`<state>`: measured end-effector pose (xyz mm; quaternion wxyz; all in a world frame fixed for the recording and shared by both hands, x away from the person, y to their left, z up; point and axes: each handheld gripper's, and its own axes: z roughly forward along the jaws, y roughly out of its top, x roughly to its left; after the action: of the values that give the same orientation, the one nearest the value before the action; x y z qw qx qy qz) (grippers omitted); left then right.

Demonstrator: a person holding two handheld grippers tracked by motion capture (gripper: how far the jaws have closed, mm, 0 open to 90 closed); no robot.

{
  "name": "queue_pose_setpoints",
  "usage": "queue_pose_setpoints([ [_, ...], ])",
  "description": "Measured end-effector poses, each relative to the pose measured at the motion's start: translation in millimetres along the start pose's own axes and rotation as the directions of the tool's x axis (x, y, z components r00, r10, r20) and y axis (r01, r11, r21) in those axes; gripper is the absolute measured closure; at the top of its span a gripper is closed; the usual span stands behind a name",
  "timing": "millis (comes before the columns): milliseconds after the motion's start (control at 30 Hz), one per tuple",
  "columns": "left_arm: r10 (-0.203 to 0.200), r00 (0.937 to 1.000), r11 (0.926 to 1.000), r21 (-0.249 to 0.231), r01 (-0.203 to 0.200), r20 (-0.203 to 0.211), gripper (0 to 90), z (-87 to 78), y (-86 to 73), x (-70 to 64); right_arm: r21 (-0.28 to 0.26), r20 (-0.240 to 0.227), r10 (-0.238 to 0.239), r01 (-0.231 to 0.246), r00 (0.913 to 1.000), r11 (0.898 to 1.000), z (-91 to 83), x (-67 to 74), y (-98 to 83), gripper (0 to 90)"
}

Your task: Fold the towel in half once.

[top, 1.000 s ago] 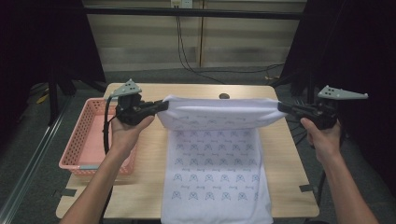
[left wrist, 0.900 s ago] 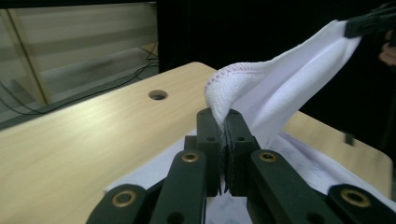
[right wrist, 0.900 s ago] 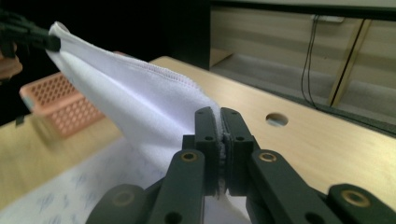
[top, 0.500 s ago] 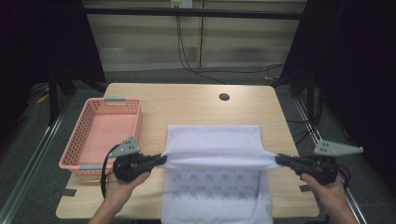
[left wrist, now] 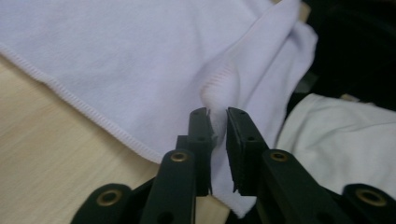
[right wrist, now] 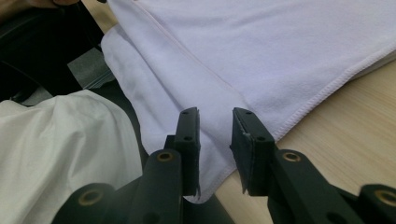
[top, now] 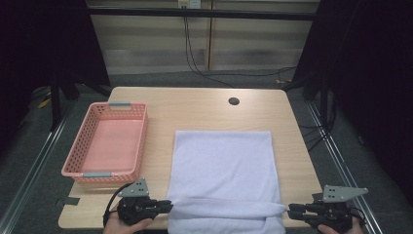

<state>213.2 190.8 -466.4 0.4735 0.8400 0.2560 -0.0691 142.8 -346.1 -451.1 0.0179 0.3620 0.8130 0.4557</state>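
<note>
With the towel (top: 223, 175) now folded flat on the table (top: 195, 105), both the left gripper (top: 163, 204) and right gripper (top: 292, 213) have just been opening, their jaws slightly parted beside its near corners to release it.

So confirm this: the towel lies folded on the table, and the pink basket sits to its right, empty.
Wrong side. In the high view the pink basket sits to the left of the towel, not its right. The rest holds: the towel lies folded on the table, its near edge hanging over the front, and the basket is empty.
</note>
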Motion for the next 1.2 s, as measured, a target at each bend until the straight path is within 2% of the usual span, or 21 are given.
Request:
queue_pose_setpoints([
  [33, -0.002, 0.9997, 1.0000, -0.009, 0.003, 0.024, 78.1, -3.1, 0.9, 0.0, -0.003, -0.004, 0.005, -0.005, 1.0000, 1.000, 0.6, 0.3, 0.6, 71.2],
  [100, 0.023, 0.9996, 0.9995, -0.021, -0.023, -0.018, 76.7, -8.2, 2.6, -0.6, -0.020, 0.020, -0.007, 0.008, 0.9998, 1.000, 1.9, 1.8, 4.4, 70.4],
  [167, 0.004, 0.9992, 0.9990, -0.045, -0.005, -0.040, 72.2, -9.8, 8.4, 7.9, -0.031, 0.062, -0.017, 0.019, 0.9980, 0.999, 6.1, 1.3, 10.4, 64.7],
  [233, 0.000, 0.9968, 0.9991, -0.043, -0.004, -0.079, 71.0, -4.8, 16.9, 16.4, -0.048, 0.058, -0.014, 0.017, 0.9982, 0.999, 13.9, -4.2, 19.0, 65.8],
  [267, -0.001, 0.9973, 0.9988, -0.049, -0.002, -0.073, 71.0, 2.2, 24.2, 24.0, -0.044, 0.074, -0.024, 0.027, 0.9970, 0.999, 18.9, -7.5, 24.2, 66.1],
  [333, 0.006, 0.9944, 0.9996, -0.026, -0.008, -0.106, 68.7, 13.7, 35.5, 35.5, -0.032, 0.070, -0.027, 0.030, 0.9972, 0.999, 31.9, -16.4, 37.1, 66.4],
  [367, -0.027, 0.9941, 0.9995, -0.015, 0.026, -0.105, 68.0, 22.3, 43.2, 44.8, -0.026, 0.079, -0.038, 0.041, 0.9961, 0.999, 36.6, -18.5, 41.4, 65.8],
  [400, -0.038, 0.9936, 0.9993, -0.009, 0.037, -0.106, 66.7, 27.4, 47.6, 49.7, -0.011, 0.097, -0.048, 0.049, 0.9942, 0.999, 44.4, -23.5, 48.2, 63.5],
  [500, -0.029, 0.9921, 0.9994, 0.014, 0.031, -0.122, 66.6, 47.0, 62.1, 68.7, 0.001, 0.121, -0.041, 0.041, 0.9918, 0.999, 59.9, -39.2, 61.2, 59.9],
  [633, -0.041, 0.9831, 0.9961, 0.070, 0.054, -0.179, 66.9, 71.5, 69.6, 94.0, 0.038, 0.149, -0.027, 0.022, 0.9884, 0.999, 89.5, -69.3, 75.1, 55.2],
  [700, -0.052, 0.9808, 0.9949, 0.075, 0.067, -0.188, 65.2, 77.9, 68.6, 101.4, 0.059, 0.160, -0.024, 0.014, 0.9868, 0.998, 101.7, -79.5, 77.8, 52.3],
  [767, -0.031, 0.9787, 0.9911, 0.121, 0.056, -0.203, 62.1, 82.0, 66.2, 102.4, 0.089, 0.183, -0.027, 0.010, 0.9827, 0.996, 113.3, -87.0, 78.7, 50.2],
  [800, 0.001, 0.9784, 0.9925, 0.120, 0.024, -0.207, 61.7, 82.1, 65.0, 101.1, 0.104, 0.190, -0.034, 0.014, 0.9812, 0.994, 118.6, -90.3, 78.3, 49.8],
  [833, -0.008, 0.9761, 0.9932, 0.112, 0.033, -0.217, 61.3, 82.5, 64.1, 99.7, 0.125, 0.210, -0.044, 0.018, 0.9767, 0.992, 123.3, -92.2, 76.9, 51.6],
  [900, 0.027, 0.9668, 0.9915, 0.130, 0.006, -0.254, 71.4, 82.5, 62.6, 94.8, 0.133, 0.220, -0.087, 0.058, 0.9715, 0.989, 126.8, -92.6, 71.7, 59.8],
  [933, 0.031, 0.9659, 0.9907, 0.136, 0.004, -0.257, 74.7, 81.6, 61.6, 93.0, 0.144, 0.236, -0.095, 0.062, 0.9670, 0.988, 124.5, -91.6, 71.1, 67.4],
  [967, 0.017, 0.9713, 0.9914, 0.130, 0.015, -0.237, 76.3, 80.1, 58.7, 91.4, 0.143, 0.231, -0.093, 0.061, 0.9685, 0.988, 123.3, -91.0, 69.9, 70.5],
  [1033, 0.027, 0.9688, 0.9905, 0.137, 0.007, -0.246, 82.9, 76.6, 53.3, 83.4, 0.136, 0.215, -0.084, 0.055, 0.9730, 0.989, 118.9, -88.2, 64.6, 78.5],
  [1067, 0.040, 0.9714, 0.9891, 0.147, -0.005, -0.234, 83.9, 75.4, 51.4, 79.8, 0.147, 0.200, -0.085, 0.056, 0.9762, 0.988, 115.8, -85.3, 62.3, 80.8],
  [1133, 0.051, 0.9716, 0.9877, 0.155, -0.015, -0.231, 84.8, 73.0, 45.7, 69.4, 0.154, 0.191, -0.089, 0.059, 0.9776, 0.986, 111.8, -80.2, 57.8, 81.7],
  [1200, 0.038, 0.9771, 0.9870, 0.161, -0.004, -0.209, 85.1, 70.8, 42.4, 64.3, 0.154, 0.174, -0.076, 0.049, 0.9818, 0.987, 106.6, -75.3, 52.1, 82.2],
])
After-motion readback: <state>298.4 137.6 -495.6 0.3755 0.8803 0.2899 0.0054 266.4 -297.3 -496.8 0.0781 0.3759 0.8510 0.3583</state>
